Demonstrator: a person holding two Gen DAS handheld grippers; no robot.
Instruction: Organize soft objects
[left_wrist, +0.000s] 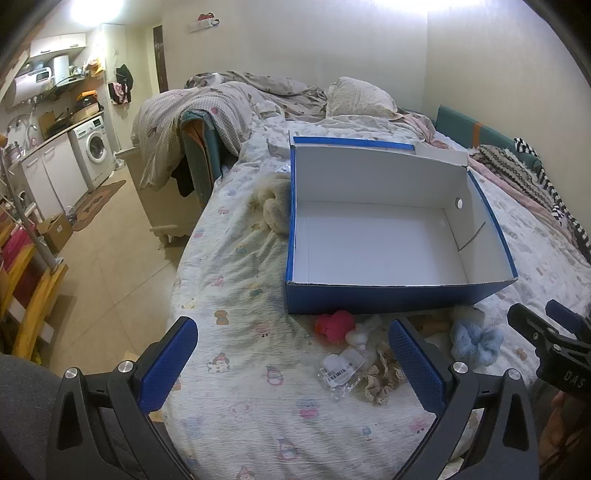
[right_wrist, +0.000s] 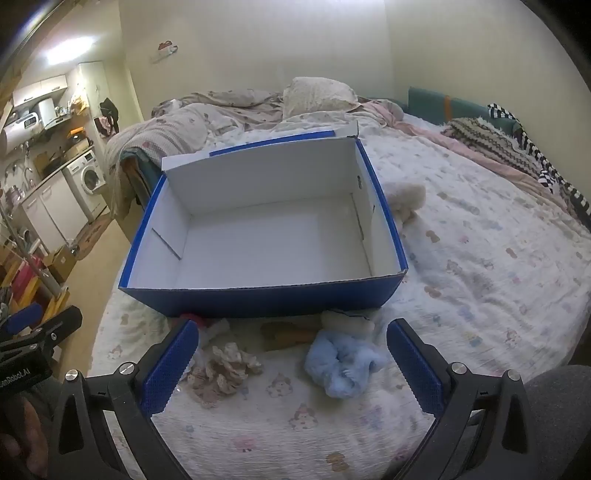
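Observation:
An open blue box (left_wrist: 388, 299) with a bare white inside stands on the bed; it also shows in the right wrist view (right_wrist: 266, 301). In front of it lie a red soft toy (left_wrist: 334, 326), a beige lace scrunchie (left_wrist: 382, 376) (right_wrist: 225, 363), a fluffy light blue scrunchie (left_wrist: 474, 341) (right_wrist: 341, 363), a small white plush (right_wrist: 349, 321) and a brown item (right_wrist: 291, 332). A cream plush (left_wrist: 275, 205) (right_wrist: 406, 199) lies beside the box. My left gripper (left_wrist: 295, 363) is open and empty above the bed. My right gripper (right_wrist: 293, 363) is open and empty over the scrunchies.
A clear plastic bag with a barcode label (left_wrist: 341, 373) lies by the lace scrunchie. Rumpled duvets and a pillow (left_wrist: 360, 98) fill the far bed. Knitted and striped clothes (right_wrist: 509, 147) lie along the right wall. The bed edge drops to a tiled floor (left_wrist: 107, 266) at left.

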